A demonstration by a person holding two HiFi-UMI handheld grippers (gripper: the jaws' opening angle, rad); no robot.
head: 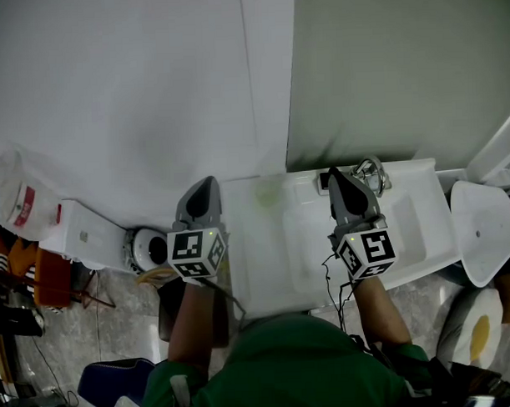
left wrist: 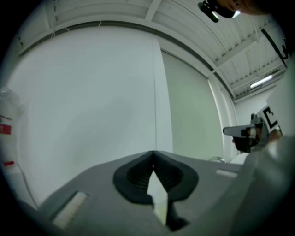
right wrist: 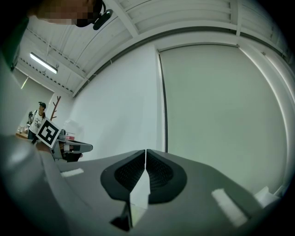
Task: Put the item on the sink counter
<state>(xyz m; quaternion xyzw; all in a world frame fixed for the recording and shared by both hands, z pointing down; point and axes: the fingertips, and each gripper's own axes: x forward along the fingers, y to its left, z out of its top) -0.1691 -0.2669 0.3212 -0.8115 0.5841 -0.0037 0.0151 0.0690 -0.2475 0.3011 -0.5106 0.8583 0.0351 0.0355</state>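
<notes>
In the head view a white sink counter (head: 261, 248) stands against the wall, with a basin (head: 406, 227) and a chrome tap (head: 373, 174) at its right. My left gripper (head: 211, 183) hovers over the counter's left edge, shut and holding nothing. Over the basin's left side my right gripper (head: 332, 172) points at the wall, also shut and holding nothing. The left gripper view shows its dark pads (left wrist: 138, 177) meeting at the tip (left wrist: 153, 152). In the right gripper view the pads (right wrist: 159, 173) likewise meet (right wrist: 145, 150). No loose item is visible in either grip.
A white box-like unit (head: 82, 238) and a clear bag with a red label (head: 23, 202) sit at the left. A round white device (head: 145, 247) lies on the floor beside the counter. A white bowl-shaped seat (head: 486, 230) stands at the right. Plain walls fill both gripper views.
</notes>
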